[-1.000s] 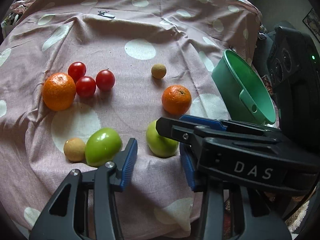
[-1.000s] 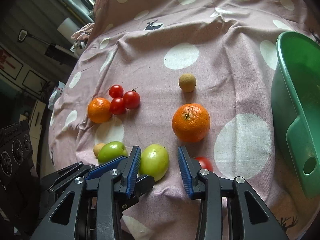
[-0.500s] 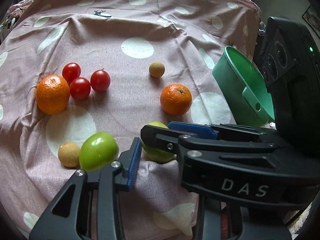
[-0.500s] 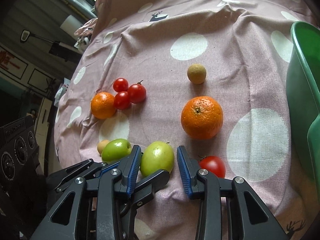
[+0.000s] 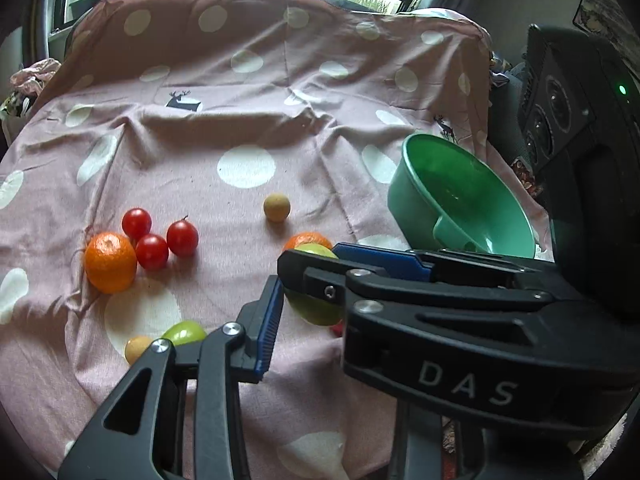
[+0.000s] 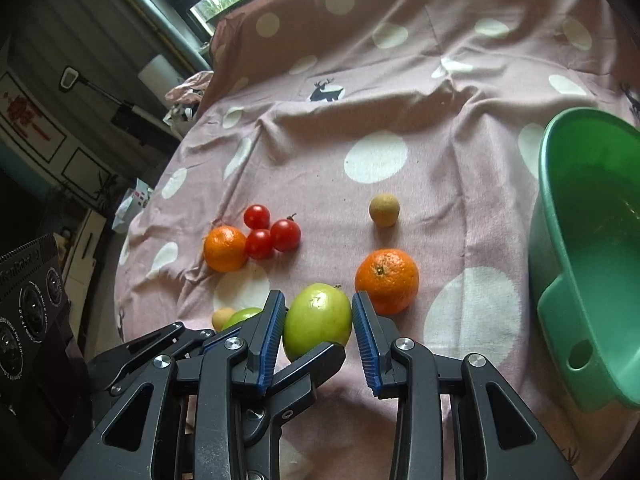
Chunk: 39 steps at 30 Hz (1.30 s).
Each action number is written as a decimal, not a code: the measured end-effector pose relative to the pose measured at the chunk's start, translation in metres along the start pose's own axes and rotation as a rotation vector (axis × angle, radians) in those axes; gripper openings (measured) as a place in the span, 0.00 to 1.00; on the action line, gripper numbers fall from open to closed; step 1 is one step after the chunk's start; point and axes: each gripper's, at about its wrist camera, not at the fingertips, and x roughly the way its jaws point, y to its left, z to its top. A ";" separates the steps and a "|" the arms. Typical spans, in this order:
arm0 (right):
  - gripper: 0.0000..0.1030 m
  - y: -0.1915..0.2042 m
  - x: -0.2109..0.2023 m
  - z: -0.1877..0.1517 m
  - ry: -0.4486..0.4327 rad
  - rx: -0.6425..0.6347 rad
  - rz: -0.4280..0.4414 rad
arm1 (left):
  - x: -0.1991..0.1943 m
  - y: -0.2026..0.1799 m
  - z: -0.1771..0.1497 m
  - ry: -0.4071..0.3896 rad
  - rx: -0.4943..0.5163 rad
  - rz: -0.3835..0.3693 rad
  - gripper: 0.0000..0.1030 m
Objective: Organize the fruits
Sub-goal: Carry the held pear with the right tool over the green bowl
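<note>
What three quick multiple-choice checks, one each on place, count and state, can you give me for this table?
1. In the right wrist view, where is the green basin?
A) right of the fruit
B) left of the fruit
C) between the tomatoes

2. How many cherry tomatoes sit bunched beside the left orange?
A) one
B) three
C) six

3. What are the fingers of the right gripper doing?
A) spread wide on nothing
B) shut on an orange
C) shut on a green apple

Answers:
1 A, it fills the right edge.
2 B, three red ones cluster there.
3 C, both fingers press its sides.
</note>
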 end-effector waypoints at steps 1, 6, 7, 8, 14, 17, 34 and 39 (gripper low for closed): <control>0.36 0.000 -0.007 0.001 -0.023 -0.003 -0.005 | -0.003 -0.005 0.003 -0.016 0.012 -0.001 0.34; 0.36 -0.009 -0.037 0.008 -0.125 0.007 -0.030 | -0.009 -0.030 0.020 -0.071 0.083 -0.017 0.34; 0.36 -0.012 -0.042 0.009 -0.140 0.014 -0.035 | -0.010 -0.035 0.022 -0.079 0.096 -0.020 0.34; 0.36 -0.015 -0.046 0.010 -0.154 0.021 -0.041 | -0.009 -0.040 0.025 -0.083 0.111 -0.023 0.34; 0.36 -0.040 -0.070 0.013 -0.219 0.074 -0.081 | 0.001 -0.070 0.040 -0.097 0.171 -0.068 0.34; 0.36 -0.054 -0.081 0.013 -0.238 0.110 -0.115 | 0.008 -0.085 0.045 -0.082 0.195 -0.107 0.34; 0.36 -0.130 -0.100 0.006 -0.257 0.281 -0.248 | 0.071 -0.146 0.060 0.026 0.269 -0.233 0.34; 0.36 -0.138 -0.095 0.005 -0.233 0.310 -0.263 | 0.082 -0.147 0.059 0.055 0.256 -0.251 0.34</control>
